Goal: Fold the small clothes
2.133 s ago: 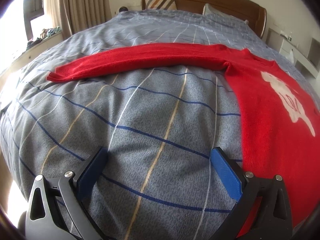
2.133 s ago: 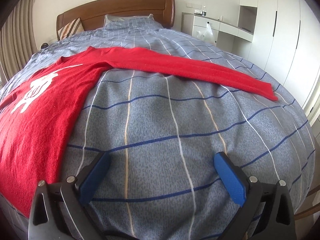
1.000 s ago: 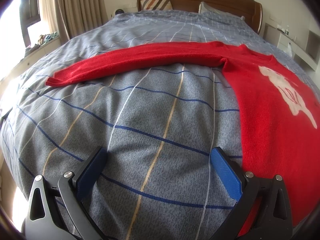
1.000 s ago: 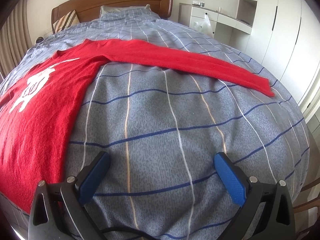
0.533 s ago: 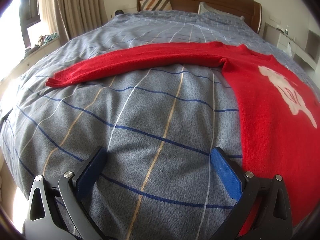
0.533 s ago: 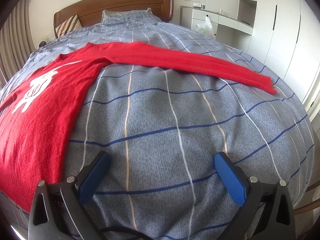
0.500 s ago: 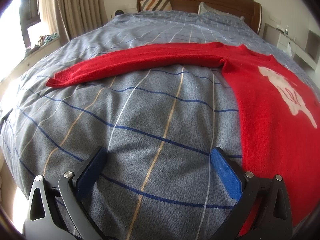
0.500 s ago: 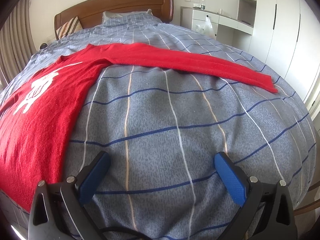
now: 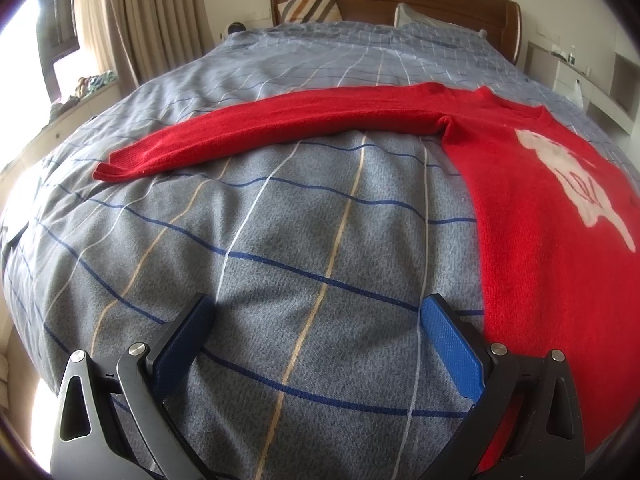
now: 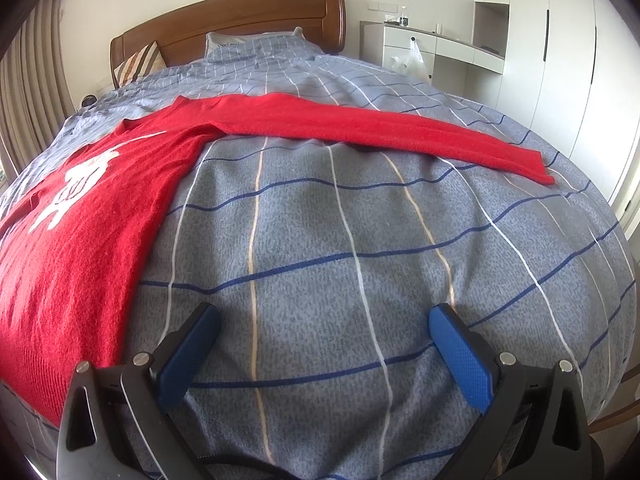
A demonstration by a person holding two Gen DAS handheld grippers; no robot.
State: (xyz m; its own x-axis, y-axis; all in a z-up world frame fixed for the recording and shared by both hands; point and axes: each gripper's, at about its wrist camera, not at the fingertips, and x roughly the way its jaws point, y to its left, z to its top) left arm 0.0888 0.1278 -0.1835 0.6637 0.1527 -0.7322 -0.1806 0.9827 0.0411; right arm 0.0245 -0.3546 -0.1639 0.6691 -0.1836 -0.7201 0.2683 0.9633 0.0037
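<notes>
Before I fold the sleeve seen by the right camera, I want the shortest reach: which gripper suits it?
Probably the right gripper: open and empty, that sleeve stretches ahead of it. The left gripper faces the other sleeve.

The room is bright with daylight. In the left wrist view the window (image 9: pixel 24 56) left of the bed (image 9: pixel 320 208) glares pure white, and sun spills white by the bed's lower left corner. Soft shadows lie under the left gripper (image 9: pixel 316 334) and right gripper (image 10: pixel 324 338). Both pictures bulge round, with dark, blurry corners. The middle looks sharp.
</notes>
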